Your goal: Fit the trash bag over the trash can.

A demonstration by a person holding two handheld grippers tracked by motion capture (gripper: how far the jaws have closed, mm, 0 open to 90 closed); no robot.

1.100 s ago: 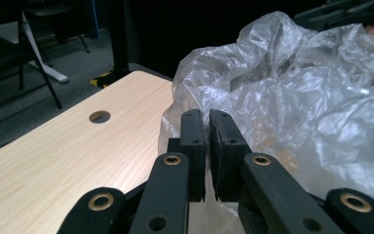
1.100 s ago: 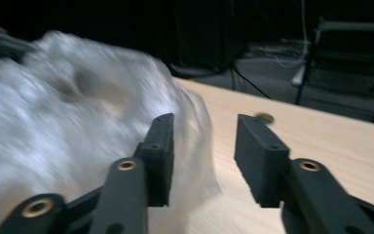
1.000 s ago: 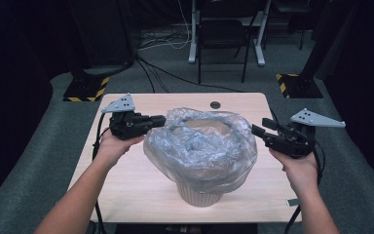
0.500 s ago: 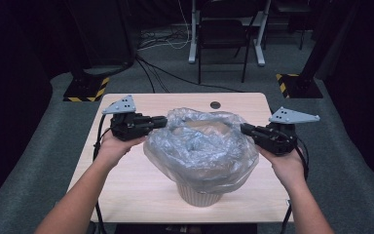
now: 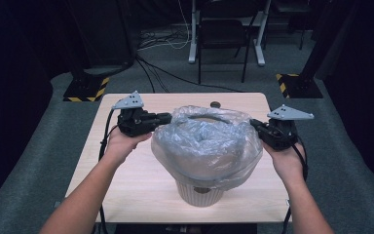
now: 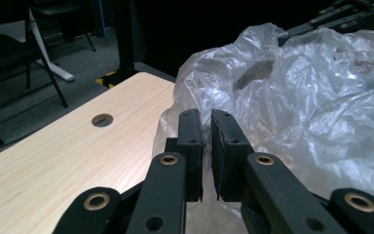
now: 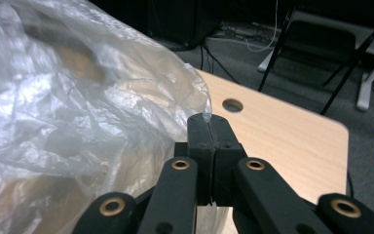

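Grey carpet surrounds a light wooden table (image 5: 126,185), with a chair (image 5: 221,34) at twelve o'clock beyond it. At table centre stands a ribbed white bin (image 5: 199,192), a clear plastic bag (image 5: 207,144) draped over its mouth. Left gripper (image 5: 163,117), at nine o'clock of the bag, has its jaws nearly together, pinching the bag's edge. Right gripper (image 5: 254,125), at three o'clock, has just been closing; its jaws now clamp a fold of the bag's rim.
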